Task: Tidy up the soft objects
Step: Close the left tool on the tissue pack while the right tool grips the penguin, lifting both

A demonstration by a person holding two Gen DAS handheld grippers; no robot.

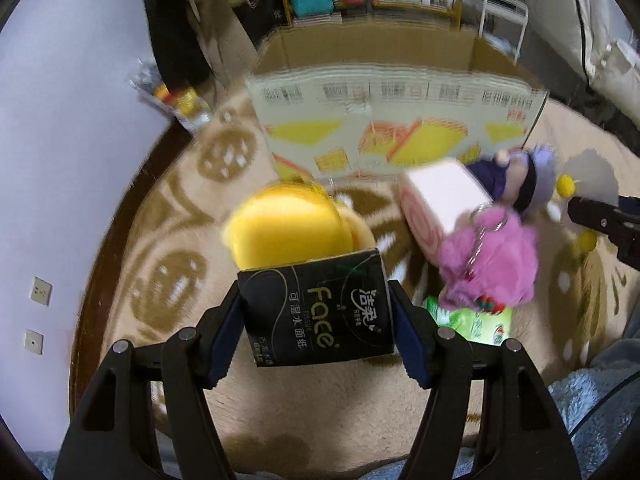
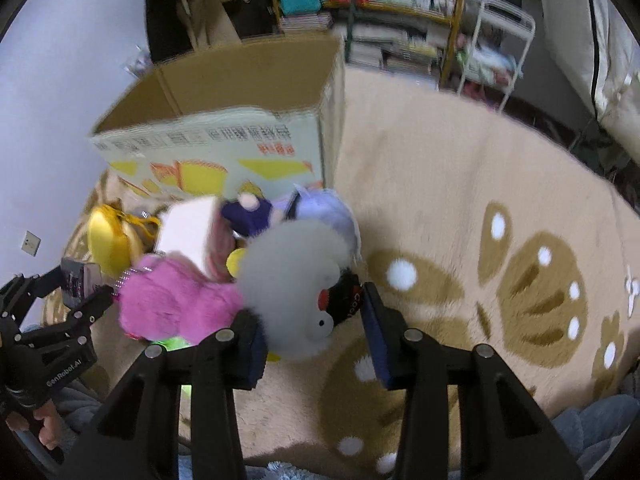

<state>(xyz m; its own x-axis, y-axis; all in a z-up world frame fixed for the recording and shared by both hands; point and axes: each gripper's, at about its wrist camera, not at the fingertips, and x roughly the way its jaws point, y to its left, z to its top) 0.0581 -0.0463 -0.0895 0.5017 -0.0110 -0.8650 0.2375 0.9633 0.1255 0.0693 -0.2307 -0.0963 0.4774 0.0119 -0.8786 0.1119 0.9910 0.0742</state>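
My left gripper [image 1: 316,320] is shut on a black tissue pack [image 1: 320,304], held above the rug. Past it lie a yellow plush [image 1: 276,236], a pink-and-white roll cushion [image 1: 440,200], a pink plush [image 1: 492,264], a purple doll [image 1: 516,176] and a green pack [image 1: 472,320]. In the right wrist view my right gripper [image 2: 310,312] is shut on a grey plush [image 2: 292,280] with a black part, its pads pressing both sides. The pink plush [image 2: 176,300] lies just left of it. The left gripper [image 2: 80,292] with the black pack shows at the far left.
An open cardboard box [image 1: 400,120] stands behind the pile on the beige patterned rug [image 2: 480,200]. Shelves with books [image 2: 380,20] and a white rack [image 2: 500,40] are at the back. A pale wall [image 1: 60,160] is on the left. A hand [image 2: 44,420] shows low left.
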